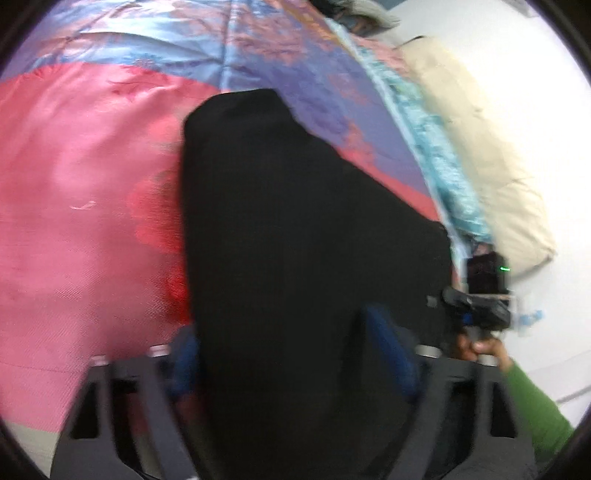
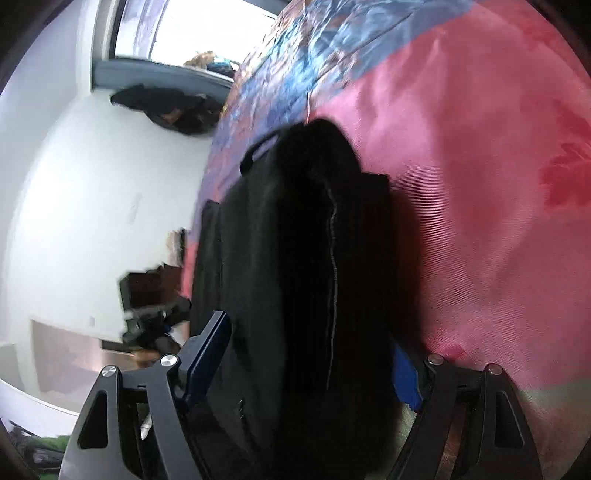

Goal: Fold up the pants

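Observation:
Black pants (image 1: 288, 229) lie lengthwise on a pink and blue satin bedspread (image 1: 85, 206). In the left wrist view my left gripper (image 1: 291, 365) has its blue pads on either side of the near end of the cloth, which bulges between and over them. In the right wrist view the pants (image 2: 295, 258) run away from me with a seam and a belt loop showing. My right gripper (image 2: 306, 365) also straddles a thick bunch of the cloth, its blue pads (image 2: 207, 354) set wide. The right gripper also shows at the left view's right edge (image 1: 480, 295).
A cream pillow (image 1: 480, 155) lies beside the bed's blue edge on a white floor. A green sleeve (image 1: 535, 406) is at lower right. In the right wrist view a window (image 2: 184, 33), dark clothing (image 2: 170, 107) and dark furniture (image 2: 147, 295) stand off the bed's left side.

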Available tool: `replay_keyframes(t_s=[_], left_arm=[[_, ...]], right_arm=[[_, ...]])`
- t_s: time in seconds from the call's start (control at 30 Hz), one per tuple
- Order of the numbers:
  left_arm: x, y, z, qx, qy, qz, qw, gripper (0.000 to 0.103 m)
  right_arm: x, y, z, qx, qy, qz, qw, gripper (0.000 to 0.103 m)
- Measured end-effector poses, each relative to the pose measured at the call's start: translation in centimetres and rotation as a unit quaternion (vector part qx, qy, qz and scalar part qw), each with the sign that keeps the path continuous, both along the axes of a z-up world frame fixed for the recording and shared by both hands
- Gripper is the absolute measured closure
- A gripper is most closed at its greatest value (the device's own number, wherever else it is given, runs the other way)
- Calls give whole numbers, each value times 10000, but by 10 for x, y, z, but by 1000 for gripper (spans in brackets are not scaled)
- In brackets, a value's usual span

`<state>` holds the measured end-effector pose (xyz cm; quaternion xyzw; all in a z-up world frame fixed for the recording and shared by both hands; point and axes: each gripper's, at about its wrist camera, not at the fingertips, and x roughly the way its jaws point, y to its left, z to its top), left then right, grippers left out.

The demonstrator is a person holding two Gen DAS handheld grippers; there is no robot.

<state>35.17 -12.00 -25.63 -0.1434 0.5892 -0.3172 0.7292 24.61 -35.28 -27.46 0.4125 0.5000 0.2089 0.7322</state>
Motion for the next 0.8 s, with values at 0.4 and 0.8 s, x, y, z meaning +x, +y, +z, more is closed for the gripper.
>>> replay_keyframes(t_s=[0.4,0.8], left_arm=[[9,19,71,-658,-635,327,9953,83],[169,19,51,1067,-1080,1222,9808,32]], right_arm=[[18,26,65,12,-870,70,9962,69],[193,10,77,-375,-966,-360,9940,62]])
